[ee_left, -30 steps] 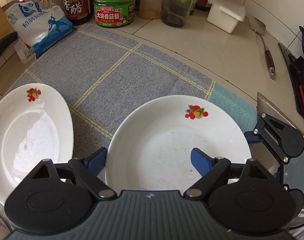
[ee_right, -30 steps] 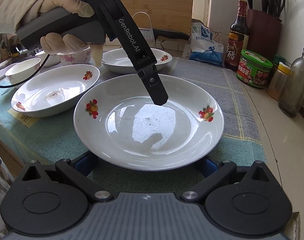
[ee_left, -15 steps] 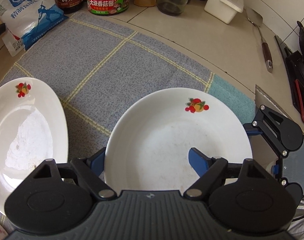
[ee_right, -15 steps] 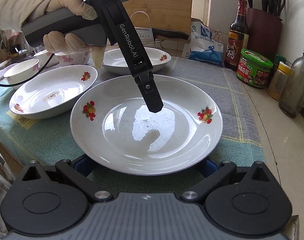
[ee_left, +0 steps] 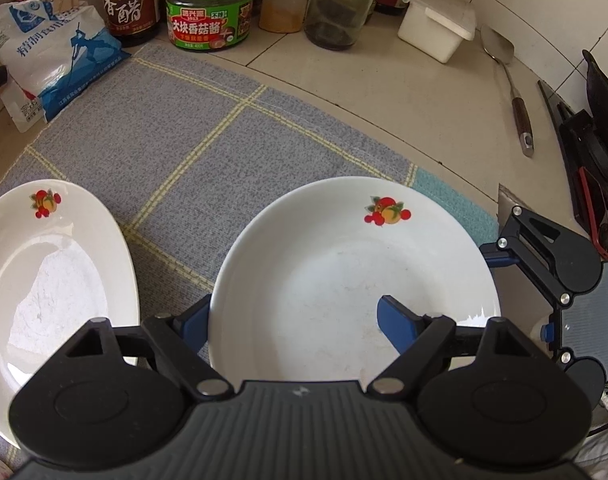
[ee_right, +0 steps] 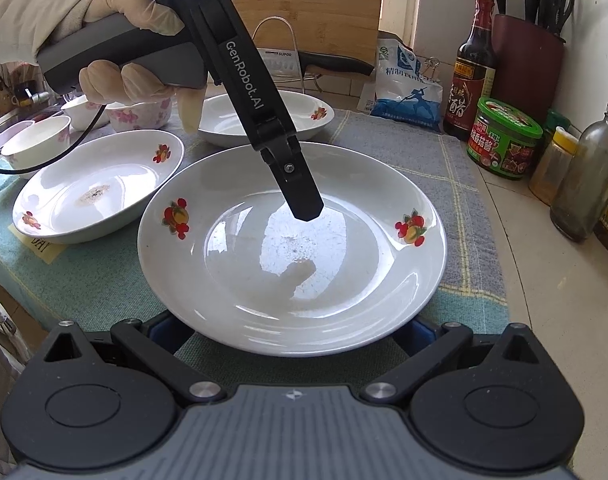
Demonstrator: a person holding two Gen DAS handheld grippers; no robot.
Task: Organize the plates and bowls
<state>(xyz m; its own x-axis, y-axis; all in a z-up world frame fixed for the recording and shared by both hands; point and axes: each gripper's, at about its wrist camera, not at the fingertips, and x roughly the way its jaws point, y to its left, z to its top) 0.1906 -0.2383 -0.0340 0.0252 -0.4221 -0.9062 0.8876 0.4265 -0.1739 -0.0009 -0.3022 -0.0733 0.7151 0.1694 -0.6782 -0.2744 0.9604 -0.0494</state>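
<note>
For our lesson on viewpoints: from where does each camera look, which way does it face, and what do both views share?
Left wrist: on the left claw, looking steeply down at the fruit-print plate; its open jaws, just closing, straddle the rim.
Right wrist: on the right claw, facing across that plate toward the gloved hand holding the left claw.
Shared: that plate, the green-lidded jar.

A home kitchen is indicated by a tiled counter (ee_left: pixel 384 92), vinegar bottle (ee_right: pixel 470 68), knife block (ee_right: pixel 528 64) and fruit-patterned plates (ee_right: pixel 291 248).
</note>
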